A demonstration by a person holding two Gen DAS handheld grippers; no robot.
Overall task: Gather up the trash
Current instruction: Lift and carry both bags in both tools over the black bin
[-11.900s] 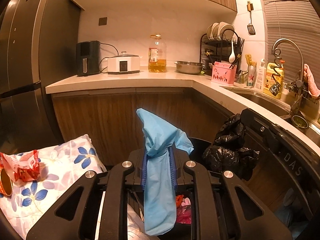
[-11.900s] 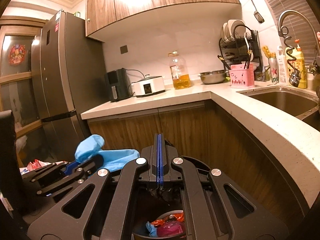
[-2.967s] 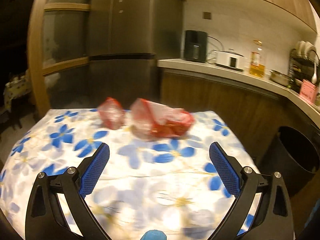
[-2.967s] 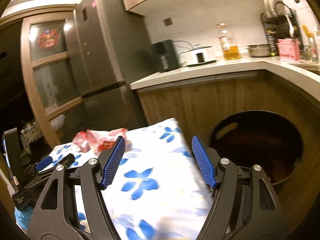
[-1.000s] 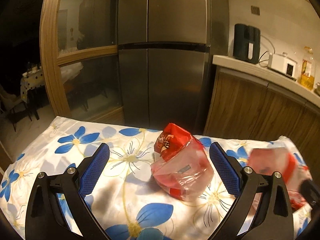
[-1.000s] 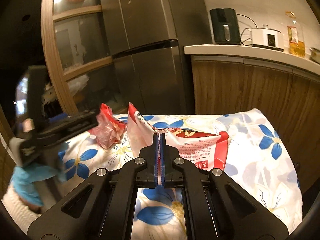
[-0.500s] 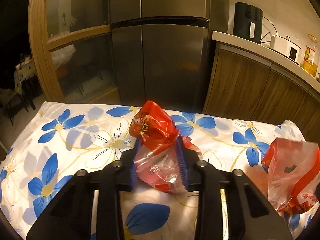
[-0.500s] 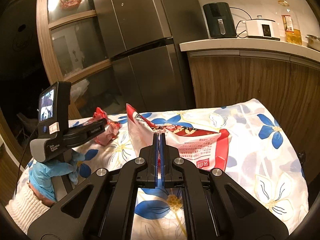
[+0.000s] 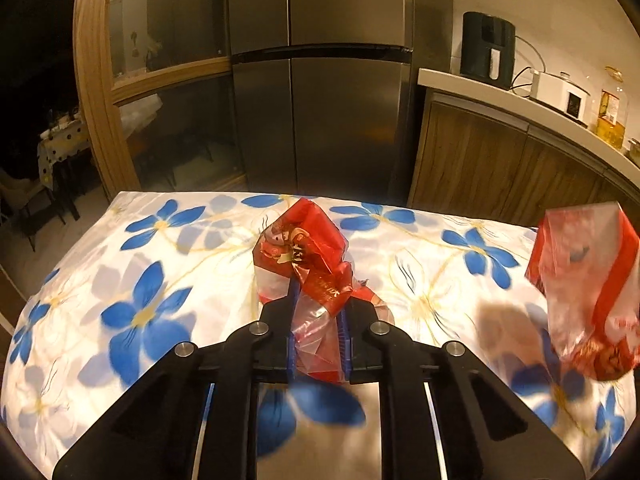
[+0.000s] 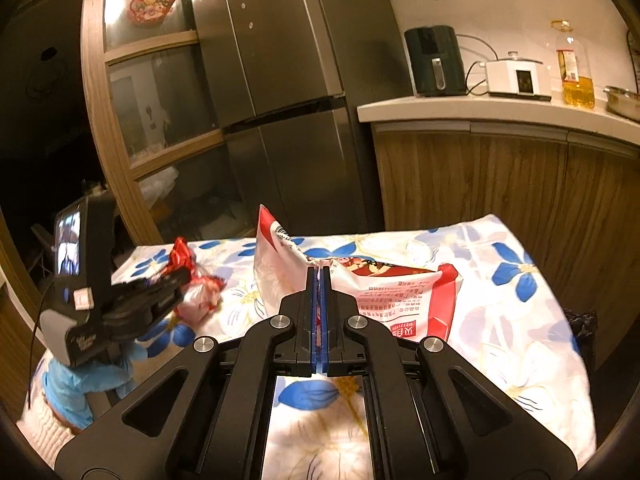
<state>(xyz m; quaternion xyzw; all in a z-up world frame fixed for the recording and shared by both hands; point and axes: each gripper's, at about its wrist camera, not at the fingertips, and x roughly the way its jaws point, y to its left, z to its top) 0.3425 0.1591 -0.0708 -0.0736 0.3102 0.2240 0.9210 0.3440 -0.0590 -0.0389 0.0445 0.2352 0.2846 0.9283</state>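
Note:
My left gripper (image 9: pixel 319 300) is shut on a crumpled red and clear plastic wrapper (image 9: pixel 308 256) just above the flowered tablecloth (image 9: pixel 160 264). My right gripper (image 10: pixel 319 276) is shut on the top edge of a larger white and red snack bag (image 10: pixel 384 292), held up over the cloth. That bag also hangs at the right of the left wrist view (image 9: pixel 584 292). The left gripper with its wrapper (image 10: pixel 192 284) shows at the left of the right wrist view.
A steel fridge (image 9: pixel 320 80) stands behind the table. A wooden counter (image 10: pixel 500 112) with an air fryer (image 10: pixel 436 62), a cooker and an oil bottle runs to the right. A black bin liner (image 10: pixel 584 320) shows past the table's right edge.
My left gripper has closed on the red wrapper and lifted it slightly. The right gripper has kept its hold and raised the snack bag.

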